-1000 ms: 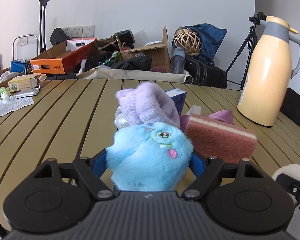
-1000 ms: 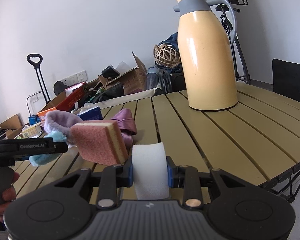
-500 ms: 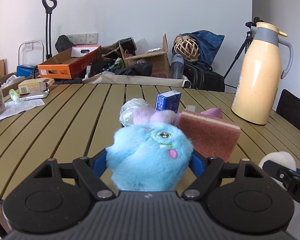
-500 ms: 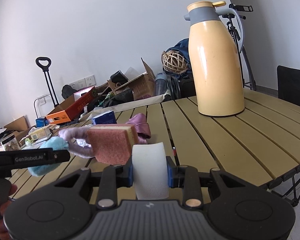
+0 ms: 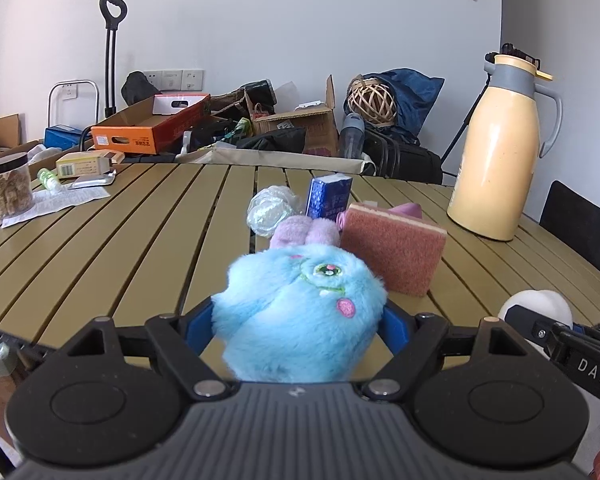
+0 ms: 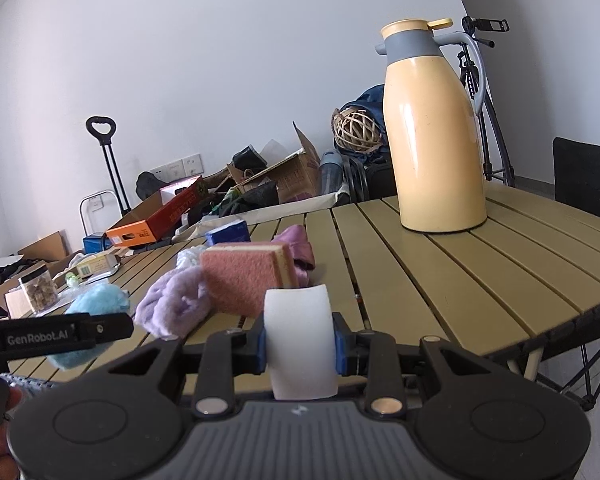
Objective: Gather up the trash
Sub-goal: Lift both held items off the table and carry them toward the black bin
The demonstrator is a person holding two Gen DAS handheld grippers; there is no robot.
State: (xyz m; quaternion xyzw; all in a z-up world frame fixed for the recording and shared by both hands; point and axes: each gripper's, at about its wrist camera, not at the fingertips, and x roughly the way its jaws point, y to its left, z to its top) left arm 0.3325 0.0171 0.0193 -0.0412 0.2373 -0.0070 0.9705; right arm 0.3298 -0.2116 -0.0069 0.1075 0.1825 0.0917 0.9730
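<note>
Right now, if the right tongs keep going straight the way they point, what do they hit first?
Most likely the pink sponge, standing just beyond the white foam block clamped in the right tongs, slightly to the picture's left. How far off it is cannot be judged.

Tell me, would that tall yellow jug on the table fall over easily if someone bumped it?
Probably not from a light bump: the jug stands upright on a broad base on the table. A knock near the lid might tip it, since it is tall. Its glossy shell looks hard and slippery; the handle seems safest.
</note>
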